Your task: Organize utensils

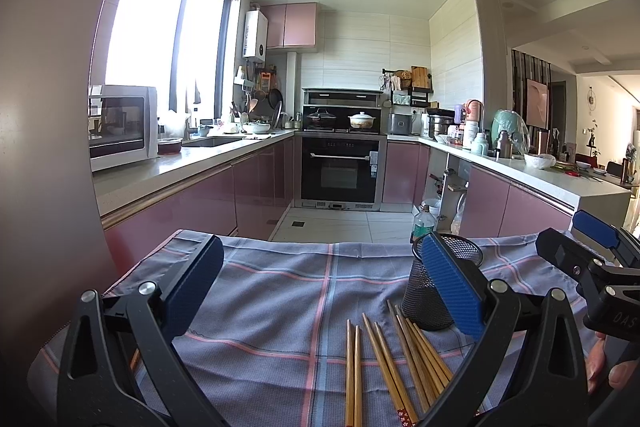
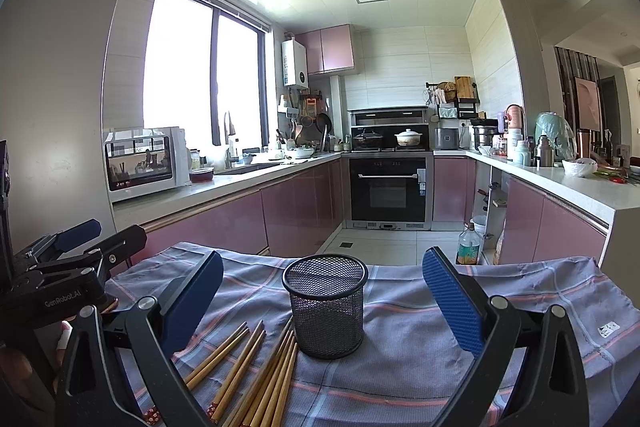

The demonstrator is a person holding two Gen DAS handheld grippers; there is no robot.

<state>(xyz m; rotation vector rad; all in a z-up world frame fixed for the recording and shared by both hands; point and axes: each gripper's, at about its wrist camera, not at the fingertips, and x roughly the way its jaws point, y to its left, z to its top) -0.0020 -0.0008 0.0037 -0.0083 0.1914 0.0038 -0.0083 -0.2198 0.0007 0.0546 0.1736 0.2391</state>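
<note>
Several wooden chopsticks [image 1: 394, 363] lie loose on the plaid cloth [image 1: 280, 291], just left of a black mesh holder [image 1: 434, 291] that stands upright and looks empty. My left gripper [image 1: 320, 279] hovers open above the cloth, its right pad in front of the holder. In the right wrist view the holder [image 2: 326, 305] stands dead ahead between the open fingers of my right gripper [image 2: 322, 291], with the chopsticks [image 2: 256, 375] fanned out at its lower left. Each gripper shows at the edge of the other's view: the right gripper [image 1: 576, 251] and the left gripper [image 2: 96, 239].
The cloth-covered table [image 2: 520, 291] ends at a tiled floor with a plastic bottle [image 2: 468, 245] standing on it. Beyond are pink cabinets, a microwave [image 1: 120, 125] on the left counter, an oven [image 1: 340, 167] and a cluttered right counter [image 1: 520, 163]. A hand [image 1: 604, 363] grips the right handle.
</note>
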